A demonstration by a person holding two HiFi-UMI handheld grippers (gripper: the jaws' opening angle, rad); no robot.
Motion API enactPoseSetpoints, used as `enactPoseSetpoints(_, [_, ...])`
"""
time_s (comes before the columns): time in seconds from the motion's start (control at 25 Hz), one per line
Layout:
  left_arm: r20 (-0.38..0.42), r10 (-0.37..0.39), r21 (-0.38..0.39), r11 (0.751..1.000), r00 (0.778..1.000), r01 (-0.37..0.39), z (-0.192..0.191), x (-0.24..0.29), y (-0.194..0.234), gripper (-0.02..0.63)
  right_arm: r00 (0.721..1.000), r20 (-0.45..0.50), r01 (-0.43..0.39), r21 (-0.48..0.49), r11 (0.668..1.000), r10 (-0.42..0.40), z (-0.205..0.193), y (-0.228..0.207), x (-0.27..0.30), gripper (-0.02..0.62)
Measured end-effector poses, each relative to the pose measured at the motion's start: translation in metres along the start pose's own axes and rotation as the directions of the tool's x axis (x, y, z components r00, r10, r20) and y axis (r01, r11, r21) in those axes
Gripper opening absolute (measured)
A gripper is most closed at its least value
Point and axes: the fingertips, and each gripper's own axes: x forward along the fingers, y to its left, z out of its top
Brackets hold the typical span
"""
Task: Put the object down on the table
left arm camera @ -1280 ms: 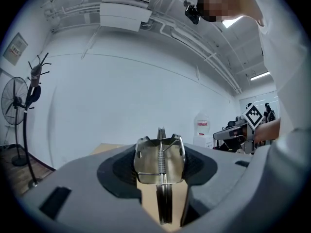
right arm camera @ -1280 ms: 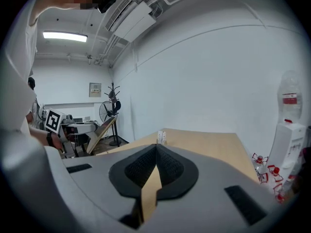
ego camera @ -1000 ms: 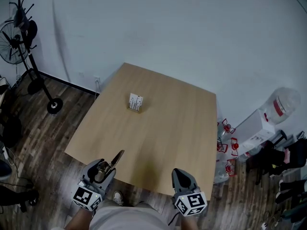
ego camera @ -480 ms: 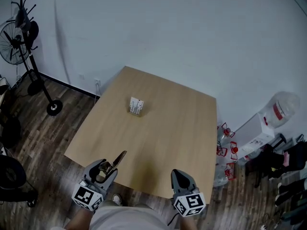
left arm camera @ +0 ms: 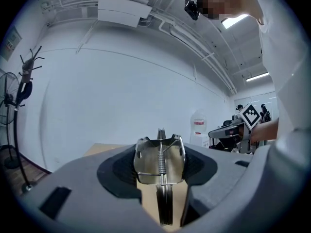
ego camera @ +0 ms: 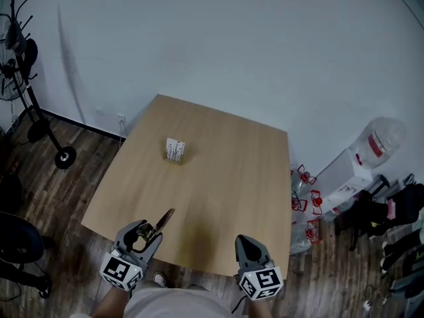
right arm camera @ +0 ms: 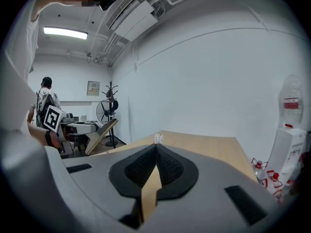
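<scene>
Your left tool [ego camera: 140, 234] crept farther over table's [ego camera: 225, 177] near edge, clamped on metal tongs [ego camera: 161, 220], long axis pointing far-right; right tool [ego camera: 247, 240] closed, empty.

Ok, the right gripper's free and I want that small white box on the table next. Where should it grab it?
Probably the upper half of the small white box, across its two side faces, coming from the near edge of the table with the right gripper opened first. It stands upright and alone, so nothing blocks either jaw.
</scene>
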Motion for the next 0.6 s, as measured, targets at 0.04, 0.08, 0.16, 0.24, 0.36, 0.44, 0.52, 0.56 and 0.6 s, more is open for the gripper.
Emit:
enactPoseSetpoints(0.04, [-0.002,-0.006,-0.002,1.000,1.000,0.006,-0.001,0.004,0.000,0.229,1.000,-0.002,0.005,0.002,1.000,-0.005,-0.001,-0.002,-0.001,-0.003])
enactPoseSetpoints(0.08, [-0.003,-0.011,-0.005,1.000,1.000,0.010,-0.002,0.007,0.001,0.229,1.000,-0.005,0.011,0.003,1.000,-0.011,-0.001,-0.003,-0.002,-0.003])
enactPoseSetpoints(0.16, [-0.003,-0.016,-0.015,1.000,1.000,0.016,-0.004,0.014,0.003,0.229,1.000,-0.014,0.027,0.006,1.000,-0.027,-0.004,-0.007,-0.004,-0.003])
enactPoseSetpoints(0.24, [-0.007,-0.026,-0.023,0.999,1.000,0.026,-0.006,0.020,0.003,0.229,0.999,-0.027,0.045,0.013,0.999,-0.045,-0.008,-0.012,-0.007,-0.003])
enactPoseSetpoints(0.36, [-0.013,-0.041,-0.029,0.999,0.999,0.040,-0.008,0.028,0.004,0.229,0.998,-0.035,0.059,0.016,0.998,-0.058,-0.010,-0.016,-0.008,-0.003])
enactPoseSetpoints(0.44, [-0.012,-0.045,-0.037,0.998,0.999,0.045,-0.010,0.034,0.005,0.229,0.998,-0.034,0.062,0.013,0.998,-0.062,-0.009,-0.018,-0.007,-0.003])
enactPoseSetpoints(0.52, [-0.014,-0.051,-0.043,0.998,0.999,0.050,-0.012,0.039,0.005,0.229,0.997,-0.038,0.066,0.012,0.998,-0.066,-0.010,-0.020,-0.006,-0.003])
enactPoseSetpoints(0.56, [-0.017,-0.055,-0.046,0.997,0.998,0.054,-0.014,0.041,0.005,0.229,0.997,-0.042,0.069,0.014,0.997,-0.069,-0.012,-0.020,-0.007,-0.003])
enactPoseSetpoints(0.6, [-0.020,-0.060,-0.048,0.997,0.998,0.059,-0.015,0.042,0.004,0.229,0.996,-0.046,0.072,0.016,0.997,-0.071,-0.013,-0.021,-0.007,-0.003])
